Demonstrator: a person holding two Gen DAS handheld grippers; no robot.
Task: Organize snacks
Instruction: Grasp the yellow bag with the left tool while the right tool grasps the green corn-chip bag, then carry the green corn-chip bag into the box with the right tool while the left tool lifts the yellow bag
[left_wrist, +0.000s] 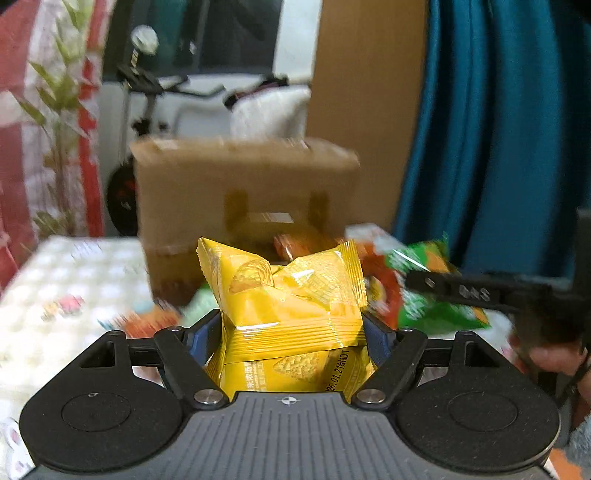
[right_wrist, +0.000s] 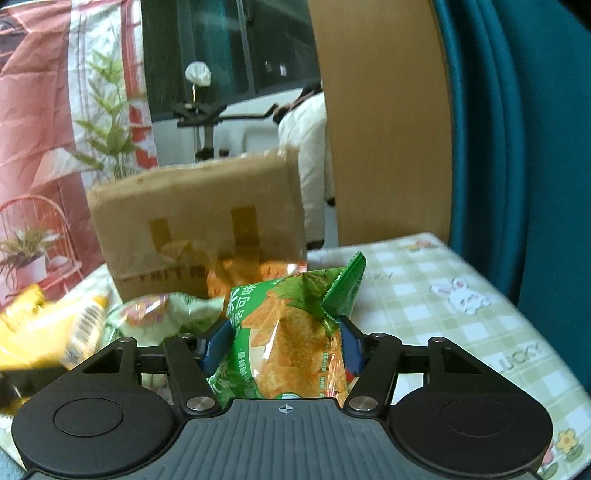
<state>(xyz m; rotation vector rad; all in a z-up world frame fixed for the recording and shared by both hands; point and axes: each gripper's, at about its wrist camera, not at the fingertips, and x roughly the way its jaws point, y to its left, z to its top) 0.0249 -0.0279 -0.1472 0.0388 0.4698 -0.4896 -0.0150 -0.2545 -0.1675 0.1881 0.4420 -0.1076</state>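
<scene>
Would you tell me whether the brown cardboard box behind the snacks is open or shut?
Cannot tell. The brown cardboard box shows only its front face with tape strips; its top is out of sight in both views.

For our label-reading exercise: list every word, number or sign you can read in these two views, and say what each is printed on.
"26.01.21", with blurred characters after it: yellow snack packet in the left hand-held gripper.
"LUCKY": checked tablecloth.
Chinese print on the green snack packet in the right hand-held gripper: too blurred to quote.
Dark lettering on the cardboard box: blurred, unreadable.
</scene>
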